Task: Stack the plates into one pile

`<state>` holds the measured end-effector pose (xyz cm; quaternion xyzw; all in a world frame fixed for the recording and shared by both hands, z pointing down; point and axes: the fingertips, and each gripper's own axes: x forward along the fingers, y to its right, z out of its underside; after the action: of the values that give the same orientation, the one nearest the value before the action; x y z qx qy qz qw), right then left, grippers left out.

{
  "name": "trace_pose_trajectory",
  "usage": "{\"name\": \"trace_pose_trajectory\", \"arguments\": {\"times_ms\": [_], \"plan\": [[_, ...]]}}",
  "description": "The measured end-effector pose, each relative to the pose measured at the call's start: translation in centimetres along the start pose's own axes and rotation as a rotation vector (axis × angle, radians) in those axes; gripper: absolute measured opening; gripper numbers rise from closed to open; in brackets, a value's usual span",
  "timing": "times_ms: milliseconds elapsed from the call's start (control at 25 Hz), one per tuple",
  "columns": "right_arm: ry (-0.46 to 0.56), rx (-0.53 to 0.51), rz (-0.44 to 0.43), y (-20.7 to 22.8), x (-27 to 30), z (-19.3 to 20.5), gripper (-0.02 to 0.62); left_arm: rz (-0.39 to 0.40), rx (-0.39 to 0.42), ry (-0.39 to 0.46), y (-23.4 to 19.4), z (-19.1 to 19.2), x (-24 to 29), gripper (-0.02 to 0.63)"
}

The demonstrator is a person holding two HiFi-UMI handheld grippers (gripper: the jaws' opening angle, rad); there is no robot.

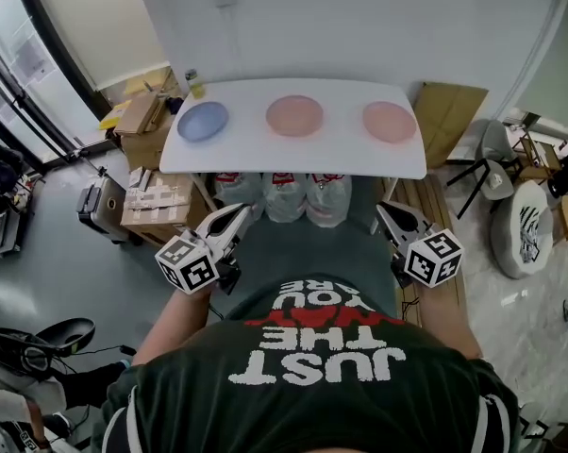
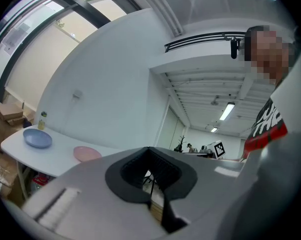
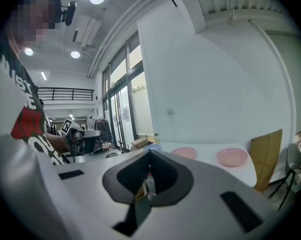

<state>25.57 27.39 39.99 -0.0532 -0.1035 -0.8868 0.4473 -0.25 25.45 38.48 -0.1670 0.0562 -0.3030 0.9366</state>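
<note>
Three plates lie in a row on the white table (image 1: 293,154): a blue plate (image 1: 203,121) at the left, a pink plate (image 1: 294,115) in the middle and another pink plate (image 1: 389,121) at the right. My left gripper (image 1: 237,214) and right gripper (image 1: 386,209) are held close to the person's torso, short of the table's near edge. Both are shut with nothing between the jaws. The left gripper view shows the blue plate (image 2: 37,138) and one pink plate (image 2: 86,154) far off. The right gripper view shows both pink plates (image 3: 232,157) beyond its jaws.
Cardboard boxes (image 1: 157,201) and a dark suitcase (image 1: 100,210) stand left of the table. Plastic bags (image 1: 286,194) sit under it. A small bottle (image 1: 193,83) stands at the table's back left corner. A flat cardboard sheet (image 1: 449,116) and a chair (image 1: 496,163) are at the right.
</note>
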Motion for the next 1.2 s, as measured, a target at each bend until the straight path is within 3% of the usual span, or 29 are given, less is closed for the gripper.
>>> {"name": "trace_pose_trajectory", "arguments": {"times_ms": [160,320,560,840,1040,1200], "plan": [[-0.02,0.008,-0.01,2.1,1.0,0.9,0.005,-0.011,-0.011,-0.024,-0.9,0.8,1.5,0.006],[-0.046,0.012,-0.018,3.6,4.6,1.3,0.005,-0.028,-0.027,-0.026,-4.8,0.6,2.5,0.006],[-0.054,0.008,0.02,6.0,14.8,1.0,0.005,0.03,-0.054,-0.046,-16.5,0.3,6.0,0.006],[0.009,0.029,0.12,10.1,30.5,-4.9,0.005,0.171,-0.041,-0.126,-31.8,-4.5,13.1,0.006],[0.001,0.04,0.173,12.5,38.2,-7.7,0.005,0.224,-0.058,-0.163,-38.9,-6.8,16.2,0.006],[-0.037,0.053,0.182,14.8,41.7,-7.7,0.005,0.241,-0.084,-0.171,-41.8,-6.9,18.7,0.006]]}}
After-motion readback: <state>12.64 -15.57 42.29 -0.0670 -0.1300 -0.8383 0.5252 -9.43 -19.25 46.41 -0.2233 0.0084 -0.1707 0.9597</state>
